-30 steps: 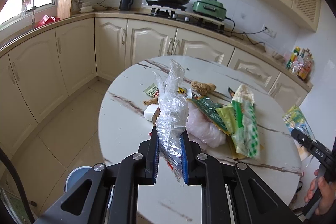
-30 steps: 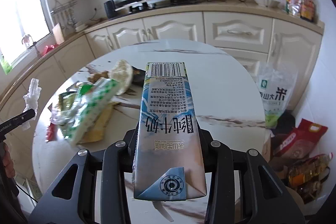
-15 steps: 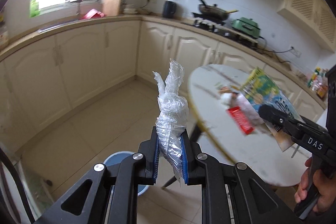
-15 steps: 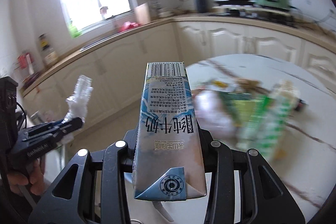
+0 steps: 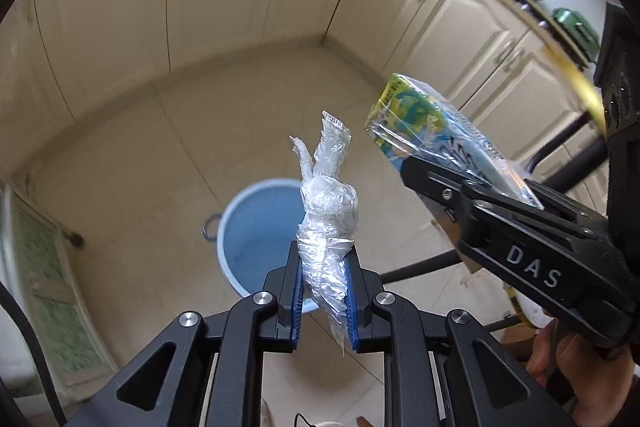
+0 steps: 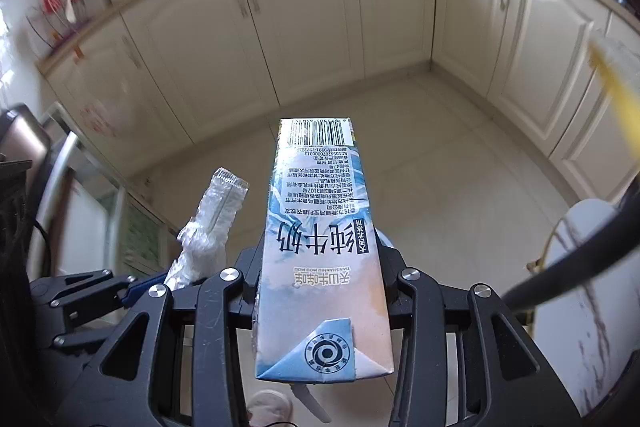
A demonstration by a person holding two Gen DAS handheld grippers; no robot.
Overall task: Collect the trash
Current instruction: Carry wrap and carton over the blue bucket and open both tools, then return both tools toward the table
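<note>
- While tipped down above the blue bucket (image 5: 256, 227), the left gripper (image 5: 323, 291) squeezes crinkly plastic wrap (image 5: 326, 211) between nearly closed jaws;
- beside it, the right gripper (image 6: 320, 291) grips a milk carton (image 6: 320, 247), jaws partly open.

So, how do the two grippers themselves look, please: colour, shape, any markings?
Both are matte black plastic with triangular cut-outs and round silver screw heads. The left gripper has blue ribbed pads inside its fingers. The right gripper carries the white letters DAS on its side. No sleeve shows.
</note>
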